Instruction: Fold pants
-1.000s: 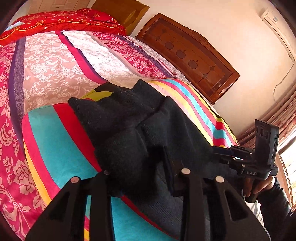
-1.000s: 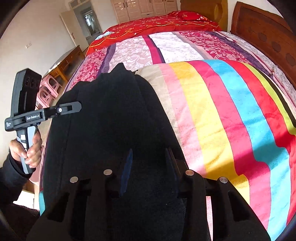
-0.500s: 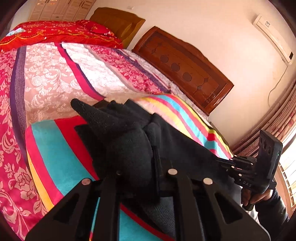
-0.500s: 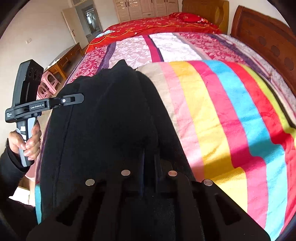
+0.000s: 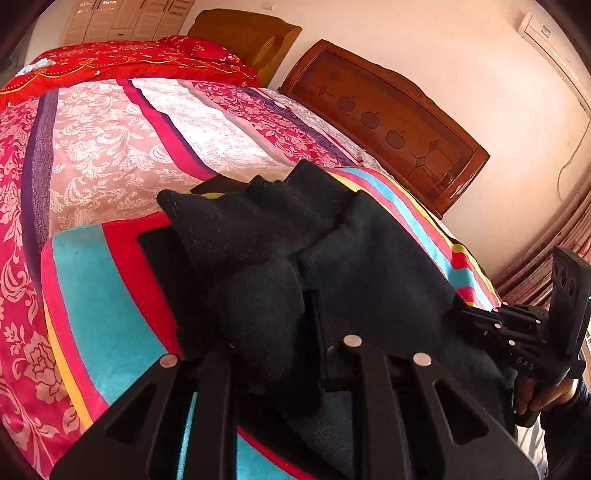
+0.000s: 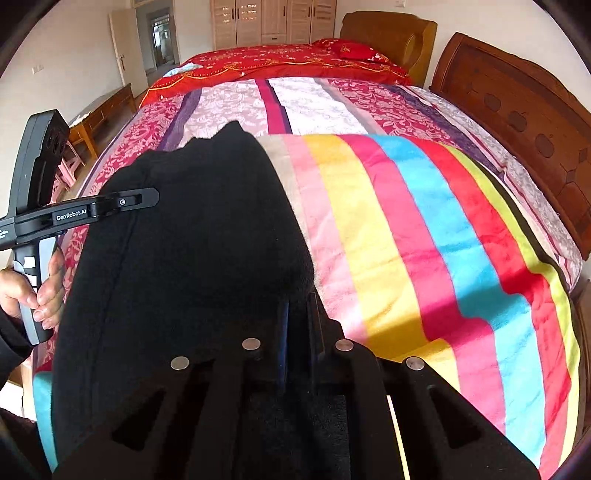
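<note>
Black pants (image 5: 369,258) lie lengthwise on a striped blanket (image 5: 110,295) on the bed. A thick bunch of their fabric sits between the fingers of my left gripper (image 5: 280,314), which grip it while the jaws are opening slightly; the bunch hides the left finger. In the right wrist view the pants (image 6: 184,240) fill the left half over the blanket (image 6: 424,240). My right gripper (image 6: 299,314) is shut on their near right edge. The left gripper (image 6: 147,195) shows at the pants' left side, and the right gripper (image 5: 476,317) at their right.
Under the blanket is a floral bedcover (image 5: 110,147), with a wooden headboard (image 5: 388,122) on the right. A second bed with a red quilt (image 6: 277,62) stands beyond, then a wardrobe (image 6: 273,22). A pink stool (image 6: 66,170) and a wooden table sit left of the bed.
Both grippers' jaws, open around the black fabric a second ago, have closed on it. The fabric by the left gripper is now bunched and raised.
</note>
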`<state>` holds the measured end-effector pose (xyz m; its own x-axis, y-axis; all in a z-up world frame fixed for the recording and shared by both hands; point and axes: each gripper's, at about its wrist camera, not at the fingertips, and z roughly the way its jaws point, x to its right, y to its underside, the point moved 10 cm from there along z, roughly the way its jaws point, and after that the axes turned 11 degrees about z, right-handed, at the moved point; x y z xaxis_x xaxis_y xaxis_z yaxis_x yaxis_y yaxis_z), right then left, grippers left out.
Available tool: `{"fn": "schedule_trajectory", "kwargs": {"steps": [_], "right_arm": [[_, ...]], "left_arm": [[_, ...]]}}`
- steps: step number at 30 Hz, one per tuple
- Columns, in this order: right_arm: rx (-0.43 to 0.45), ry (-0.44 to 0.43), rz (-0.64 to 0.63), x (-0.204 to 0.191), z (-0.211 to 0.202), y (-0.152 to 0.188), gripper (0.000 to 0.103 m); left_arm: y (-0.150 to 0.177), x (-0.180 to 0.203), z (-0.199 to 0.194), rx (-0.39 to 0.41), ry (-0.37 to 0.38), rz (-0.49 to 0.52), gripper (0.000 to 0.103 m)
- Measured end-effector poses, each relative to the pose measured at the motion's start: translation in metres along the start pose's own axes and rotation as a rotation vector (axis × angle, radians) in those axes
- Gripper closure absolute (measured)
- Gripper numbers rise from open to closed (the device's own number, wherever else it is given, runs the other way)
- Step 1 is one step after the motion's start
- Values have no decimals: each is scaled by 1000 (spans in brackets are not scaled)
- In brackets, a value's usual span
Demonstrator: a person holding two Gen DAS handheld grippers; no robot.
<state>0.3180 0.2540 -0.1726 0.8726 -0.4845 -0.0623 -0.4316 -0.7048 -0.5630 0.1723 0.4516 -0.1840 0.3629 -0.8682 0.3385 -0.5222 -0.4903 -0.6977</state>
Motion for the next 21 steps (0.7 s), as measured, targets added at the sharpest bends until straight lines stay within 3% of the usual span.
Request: {"fn": "schedule_trajectory", "kwargs": {"steps": [2, 4, 6, 7, 9, 10, 12, 13, 15, 17, 21], "right_arm": [[19, -8, 16, 0, -6, -4, 92], [19, -35, 54, 2, -10, -6, 87], [6, -38, 96, 2, -16, -5, 86], [16, -45, 116, 1, -23, -6, 85], [61, -69, 153, -5, -42, -11, 84], [83, -86, 166, -11, -52, -11, 79], [117, -111, 166, -28, -72, -7, 40], [128, -111, 155, -39, -79, -3, 14], [121, -139, 102, -67, -89, 9, 11], [68, -95, 45, -87, -89, 28, 15], [14, -30, 28, -104, -98, 63, 17]], "left_arm": [[-4, 2, -5, -21, 1, -1, 75], [-9, 1, -21, -5, -50, -3, 41], [-16, -7, -49, 36, -230, 30, 16], [-20, -7, -63, 65, -320, 60, 10], [-24, 3, -84, 103, -394, 125, 8], [-24, 11, -89, 110, -390, 158, 5], [-19, 32, -87, 91, -334, 232, 2], [-13, 43, -82, 69, -308, 274, 2], [-1, 62, -68, 30, -262, 345, 2], [14, 77, -52, -11, -220, 395, 2], [42, 88, -28, -90, -216, 448, 2]]}}
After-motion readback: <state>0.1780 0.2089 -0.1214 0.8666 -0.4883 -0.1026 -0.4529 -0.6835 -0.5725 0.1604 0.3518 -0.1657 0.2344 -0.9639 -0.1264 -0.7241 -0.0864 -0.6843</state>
